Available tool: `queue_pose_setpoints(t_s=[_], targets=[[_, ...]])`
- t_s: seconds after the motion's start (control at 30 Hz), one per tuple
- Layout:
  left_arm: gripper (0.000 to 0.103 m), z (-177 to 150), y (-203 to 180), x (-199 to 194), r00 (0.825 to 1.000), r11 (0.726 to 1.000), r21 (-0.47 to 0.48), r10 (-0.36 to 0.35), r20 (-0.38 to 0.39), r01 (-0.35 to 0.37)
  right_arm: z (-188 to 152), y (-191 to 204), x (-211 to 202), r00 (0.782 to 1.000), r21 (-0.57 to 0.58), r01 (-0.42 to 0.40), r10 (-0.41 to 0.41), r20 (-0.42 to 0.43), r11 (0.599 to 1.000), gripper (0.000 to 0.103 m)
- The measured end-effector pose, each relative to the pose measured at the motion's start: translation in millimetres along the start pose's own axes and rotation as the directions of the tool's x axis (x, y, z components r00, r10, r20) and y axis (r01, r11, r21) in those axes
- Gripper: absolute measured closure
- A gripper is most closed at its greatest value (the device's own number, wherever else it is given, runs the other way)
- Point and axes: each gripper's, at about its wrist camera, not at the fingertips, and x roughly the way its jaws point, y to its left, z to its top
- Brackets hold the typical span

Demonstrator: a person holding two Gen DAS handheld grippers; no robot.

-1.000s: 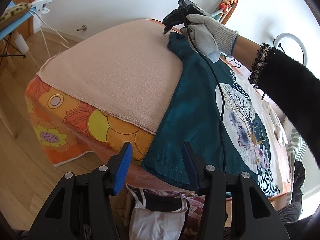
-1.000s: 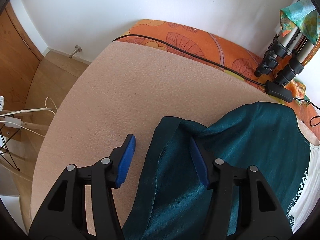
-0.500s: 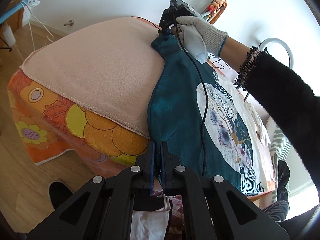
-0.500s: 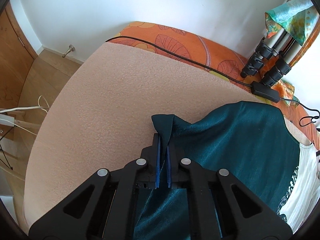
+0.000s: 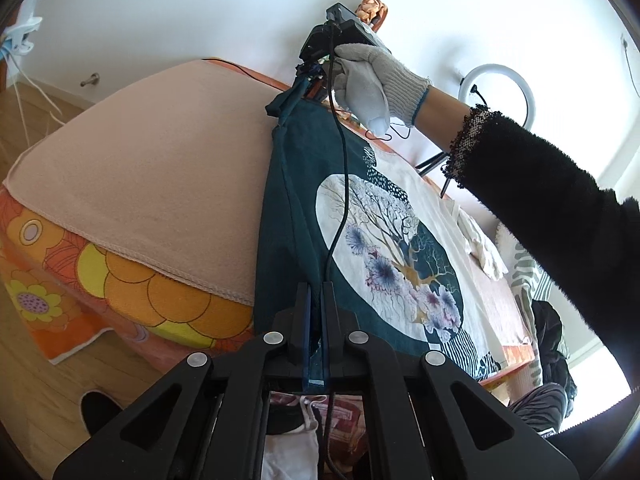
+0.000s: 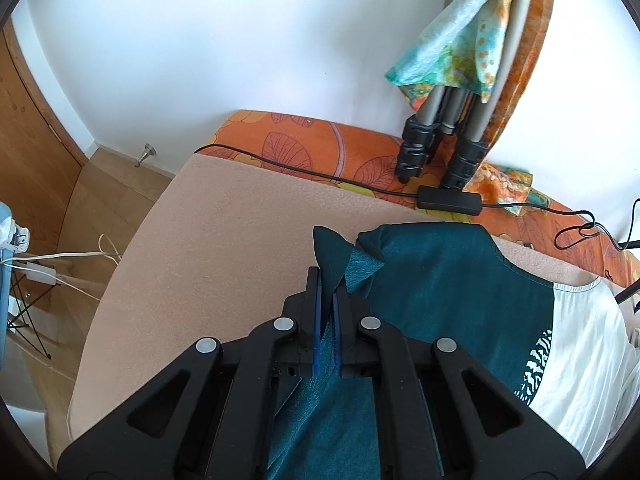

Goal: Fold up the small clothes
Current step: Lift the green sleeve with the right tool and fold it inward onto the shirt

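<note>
While pinched, teal shirt (image 5: 296,200) aloft.

A plain white wall (image 6: 200,40) stands behind the bed (image 5: 120,276), whose orange flowered cover lies under a pink blanket (image 5: 152,160). The wooden floor (image 5: 28,360) shows at 8 o'clock in the left view. A ring light (image 5: 498,92) stands at 2 o'clock, a folded tripod (image 6: 436,132) against the wall, a wooden door (image 6: 28,140) at 9 o'clock.
</note>
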Motion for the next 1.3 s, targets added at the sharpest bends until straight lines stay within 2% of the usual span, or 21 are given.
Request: queue_pose_setpoints(t_s=[0.33, 0.5, 0.7, 0.73, 0.77, 0.8, 0.87, 0.93, 1.0, 1.1, 1.2, 1.3], targets=[[0.101, -4, -50, 28, 0.99, 0.989, 0.095, -0.107, -0.093, 0.116, -20, -99, -27, 0.999, 0.098, 0.048, -0.048, -0.001, 0.994, 0.098], [0.101, -10, -67, 45, 0.98, 0.982, 0.118, -0.127, -0.152, 0.146, -30, -139, -18, 0.998, 0.148, 0.06, -0.059, -0.013, 0.987, 0.098], [0.101, -14, -77, 56, 0.975, 0.979, 0.143, -0.117, -0.187, 0.145, -37, -159, -3, 0.997, 0.155, 0.068, -0.063, -0.033, 0.986, 0.097], [0.101, -15, -80, 60, 0.974, 0.979, 0.145, -0.117, -0.193, 0.146, -37, -162, -3, 0.997, 0.154, 0.078, -0.073, -0.039, 0.985, 0.094], [0.101, -15, -81, 62, 0.973, 0.979, 0.144, -0.118, -0.198, 0.148, -38, -165, -4, 0.996, 0.158, 0.09, -0.085, -0.042, 0.983, 0.084], [0.101, -16, -81, 63, 0.972, 0.978, 0.143, -0.119, -0.204, 0.15, -39, -169, -7, 0.994, 0.161, 0.103, -0.099, -0.038, 0.982, 0.07], [0.101, -18, -84, 66, 0.968, 0.977, 0.146, -0.123, -0.218, 0.157, -41, -173, -17, 0.991, 0.153, 0.137, -0.135, -0.02, 0.979, 0.055], [0.101, -19, -86, 68, 0.966, 0.975, 0.154, -0.122, -0.23, 0.16, -46, -175, -31, 0.99, 0.147, 0.142, -0.143, -0.003, 0.979, 0.054], [0.101, -21, -87, 69, 0.964, 0.974, 0.16, -0.122, -0.236, 0.162, -54, -171, -45, 0.996, 0.133, 0.089, -0.091, 0.005, 0.987, 0.054], [0.101, -20, -89, 70, 0.965, 0.973, 0.164, -0.118, -0.236, 0.159, -68, -141, -60, 0.999, 0.009, 0.042, -0.042, -0.007, 0.999, 0.054], [0.101, -19, -90, 71, 0.966, 0.974, 0.164, -0.115, -0.232, 0.156, -87, -105, -56, 0.997, -0.134, 0.055, -0.062, -0.047, 0.989, 0.054], [0.101, -20, -93, 72, 0.967, 0.973, 0.174, -0.108, -0.229, 0.149, -112, -77, -42, 0.989, -0.265, 0.116, -0.137, -0.061, 0.957, 0.054]])
